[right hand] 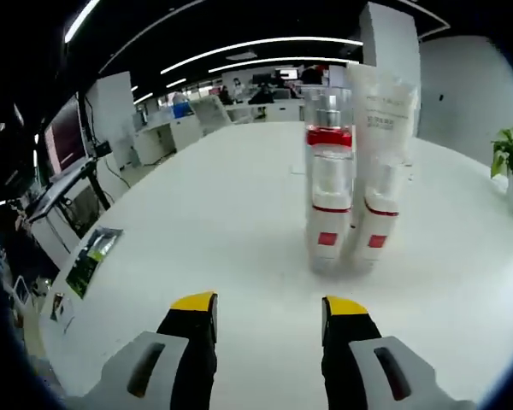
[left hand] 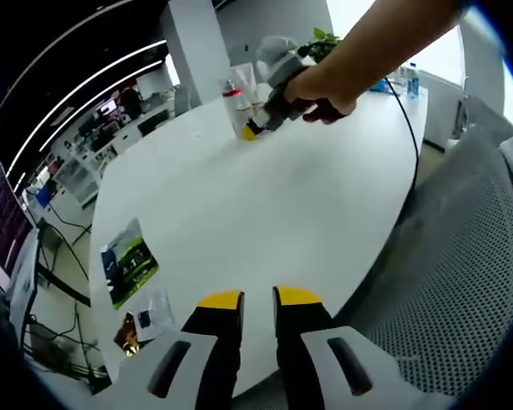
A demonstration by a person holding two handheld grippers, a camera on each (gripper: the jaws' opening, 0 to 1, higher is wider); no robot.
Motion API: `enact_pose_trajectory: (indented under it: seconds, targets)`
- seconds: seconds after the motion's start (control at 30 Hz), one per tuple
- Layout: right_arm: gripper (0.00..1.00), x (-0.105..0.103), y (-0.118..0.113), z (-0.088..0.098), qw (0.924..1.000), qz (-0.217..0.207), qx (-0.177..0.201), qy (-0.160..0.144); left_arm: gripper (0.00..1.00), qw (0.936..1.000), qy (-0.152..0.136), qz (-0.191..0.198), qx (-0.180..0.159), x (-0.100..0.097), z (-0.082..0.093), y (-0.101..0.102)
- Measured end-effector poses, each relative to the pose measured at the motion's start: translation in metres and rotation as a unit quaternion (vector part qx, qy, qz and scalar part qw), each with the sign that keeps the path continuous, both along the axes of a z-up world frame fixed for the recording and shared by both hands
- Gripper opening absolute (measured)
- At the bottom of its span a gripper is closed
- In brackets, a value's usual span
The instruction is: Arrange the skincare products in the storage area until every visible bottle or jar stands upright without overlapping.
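Clear glossy plastic bottle (right hand: pixel 329 184) on smooth matt white table (right hand: pixel 239 213)

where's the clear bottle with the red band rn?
In the right gripper view the clear bottle stands upright on the white table, ahead of the open right gripper, right of centre, close beside the white tube on its right.

Bright ceiling strip lights, window glare, fisheye-warped edges.
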State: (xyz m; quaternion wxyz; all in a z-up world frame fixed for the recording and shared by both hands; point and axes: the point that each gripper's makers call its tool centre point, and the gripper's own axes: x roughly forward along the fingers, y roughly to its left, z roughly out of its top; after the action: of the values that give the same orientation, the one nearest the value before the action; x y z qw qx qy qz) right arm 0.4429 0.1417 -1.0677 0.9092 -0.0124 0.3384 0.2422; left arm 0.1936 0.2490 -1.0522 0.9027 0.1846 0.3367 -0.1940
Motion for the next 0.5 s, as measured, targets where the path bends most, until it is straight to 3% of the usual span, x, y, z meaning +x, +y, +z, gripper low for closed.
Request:
enact_pose_trajectory:
  seconds: [0.07, 0.13, 0.2, 0.27, 0.3, 0.4, 0.43, 0.5]
  targets:
    - [0.42, -0.010, 0.039, 0.003, 0.9987, 0.039, 0.024, 0.021, 0.10, 1.0000, -0.001, 0.001, 0.000, 0.000, 0.001, 0.001]
    - [0.44, -0.013, 0.067, 0.009, 0.9967, 0.069, 0.036, 0.024, 0.10, 1.0000, -0.005, 0.002, 0.001, 0.001, 0.002, 0.001]
    - [0.48, -0.014, 0.102, 0.016, 0.9924, 0.098, 0.069, 0.028, 0.11, 0.9999, -0.011, 0.005, 0.005, 0.002, 0.004, 0.003]
    - [0.50, -0.022, 0.132, 0.019, 0.9859, 0.127, 0.093, 0.055, 0.11, 0.9999, -0.012, 0.008, 0.004, 0.002, 0.004, 0.004]
    - [0.48, -0.025, 0.144, 0.019, 0.9835, 0.142, 0.090, 0.067, 0.11, 0.9999, -0.013, 0.009, 0.004, 0.002, 0.004, 0.005]
    - [0.36, -0.024, 0.167, 0.023, 0.9801, 0.179, 0.056, 0.067, 0.11, 0.9998, -0.015, 0.012, 0.006, 0.003, 0.005, 0.007]
    - [0.35, -0.025, 0.176, 0.026, 0.9776, 0.191, 0.056, 0.069, 0.11, 0.9998, -0.016, 0.013, 0.008, 0.003, 0.005, 0.007]
    - [0.44, -0.021, 0.203, 0.037, 0.9727, 0.213, 0.067, 0.062, 0.11, 0.9997, -0.019, 0.015, 0.007, 0.004, 0.006, 0.008]
